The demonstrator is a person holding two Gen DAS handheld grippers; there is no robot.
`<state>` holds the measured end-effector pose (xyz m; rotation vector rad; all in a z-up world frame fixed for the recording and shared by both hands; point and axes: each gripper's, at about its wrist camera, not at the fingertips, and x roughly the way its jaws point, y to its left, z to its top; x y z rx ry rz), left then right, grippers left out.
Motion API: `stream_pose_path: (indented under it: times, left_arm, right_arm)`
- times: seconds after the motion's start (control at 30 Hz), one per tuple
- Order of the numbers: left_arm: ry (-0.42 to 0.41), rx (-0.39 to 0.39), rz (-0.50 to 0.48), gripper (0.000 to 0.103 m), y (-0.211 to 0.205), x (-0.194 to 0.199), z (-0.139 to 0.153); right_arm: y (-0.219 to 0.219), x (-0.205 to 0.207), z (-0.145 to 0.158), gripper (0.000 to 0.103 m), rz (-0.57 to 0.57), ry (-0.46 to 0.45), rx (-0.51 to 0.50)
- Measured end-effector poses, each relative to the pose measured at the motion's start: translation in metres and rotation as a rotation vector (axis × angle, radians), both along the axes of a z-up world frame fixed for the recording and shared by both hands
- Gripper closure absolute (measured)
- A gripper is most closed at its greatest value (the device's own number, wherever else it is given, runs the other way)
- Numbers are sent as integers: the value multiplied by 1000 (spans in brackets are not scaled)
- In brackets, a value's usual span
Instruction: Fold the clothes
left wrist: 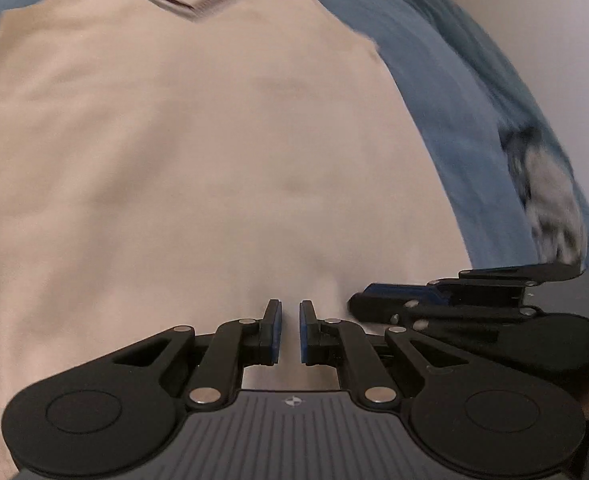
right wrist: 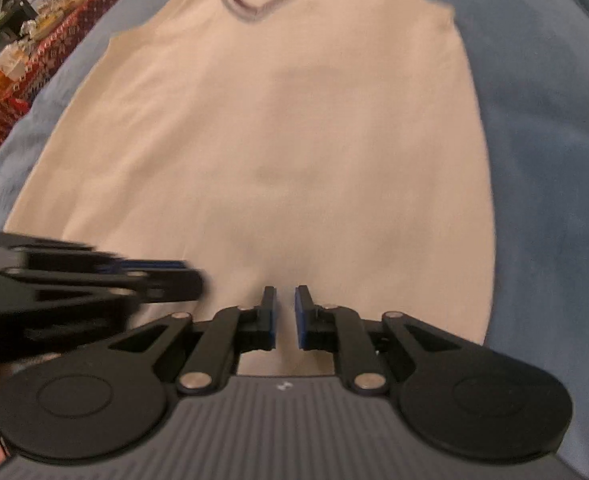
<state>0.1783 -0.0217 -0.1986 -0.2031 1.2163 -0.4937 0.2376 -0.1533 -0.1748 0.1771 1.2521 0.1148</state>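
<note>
Both the left hand-held gripper (left wrist: 290, 330) and right hand-held gripper (right wrist: 285, 316), jaws seemingly together and empty, hover over the cream vest (left wrist: 198, 152).

One vest (left wrist: 198, 152), two hand-held grippers (left wrist: 290, 330)

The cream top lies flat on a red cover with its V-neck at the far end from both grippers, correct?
Not quite: the cover under the cream top is blue, not red, as the right wrist view shows. The rest holds: it lies flat, V-neck at the far end from both grippers.
</note>
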Motion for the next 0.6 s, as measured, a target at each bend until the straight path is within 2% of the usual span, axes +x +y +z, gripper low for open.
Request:
stream_pose_path:
  times: [0.17,0.33,0.47,0.6]
  left_arm:
    - [46,13,-21,96,4,-23,-6]
    - [46,-3,0,96,13,-33,17]
    - [-11,-36,-19,96,2,-16,29]
    - [-57,-7,-58,96,-18,6,17]
  right_arm:
    - [2,-40,-3,92,24,59,31]
    - [-8,-53,17,92,-4,52,65]
    - [-14,-34,34,92,-21,-30,30]
    - [-22,-4,23,95,-48,-54,-30]
